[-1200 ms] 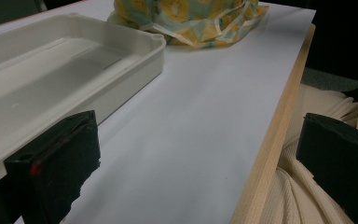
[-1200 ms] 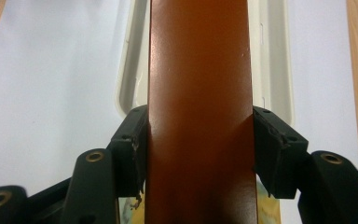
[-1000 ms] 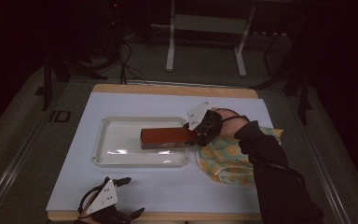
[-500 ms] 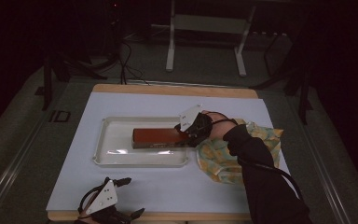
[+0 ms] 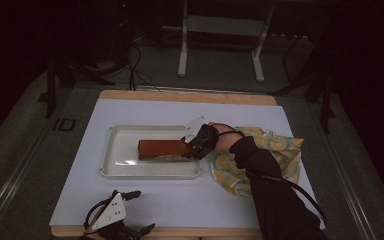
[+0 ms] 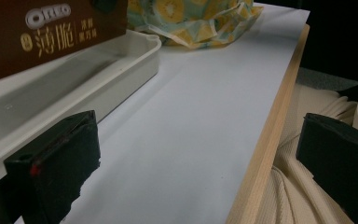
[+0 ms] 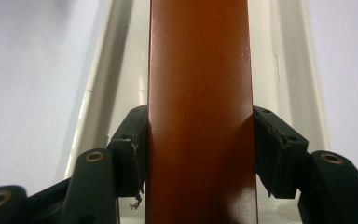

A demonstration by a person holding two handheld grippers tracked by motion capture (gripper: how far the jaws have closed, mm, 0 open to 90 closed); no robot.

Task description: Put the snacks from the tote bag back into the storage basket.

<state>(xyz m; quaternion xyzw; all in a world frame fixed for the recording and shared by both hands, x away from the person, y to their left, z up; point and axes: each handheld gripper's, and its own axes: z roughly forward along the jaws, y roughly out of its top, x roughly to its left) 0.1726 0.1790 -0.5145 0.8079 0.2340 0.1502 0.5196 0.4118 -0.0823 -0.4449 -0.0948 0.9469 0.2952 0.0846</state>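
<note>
A long brown Oreo box [image 5: 161, 149] lies lengthwise inside the white tray [image 5: 111, 169] at the middle of the table. My right gripper [image 5: 192, 146] is shut on the box's right end. In the right gripper view both black pads press the box [image 7: 198, 93] from either side, with the tray [image 7: 286, 70] beneath it. Whether the box rests on the tray floor I cannot tell. My left gripper [image 5: 141, 211] sits at the table's front edge, open and holding nothing. In its own view the left gripper [image 6: 198, 149] has its jaws wide apart, facing the box [image 6: 51, 32] and tray [image 6: 98, 79].
A yellow-and-green patterned cloth [image 5: 275, 150] lies crumpled to the right of the tray, under the right forearm; the cloth [image 6: 191, 18] is also seen past the tray. The table's wooden front edge [image 6: 270, 126] runs close to the left gripper. A metal stand [image 5: 220, 30] is beyond the table.
My right gripper has carried the box a little leftward, farther into the tray. The left gripper has stayed put.
</note>
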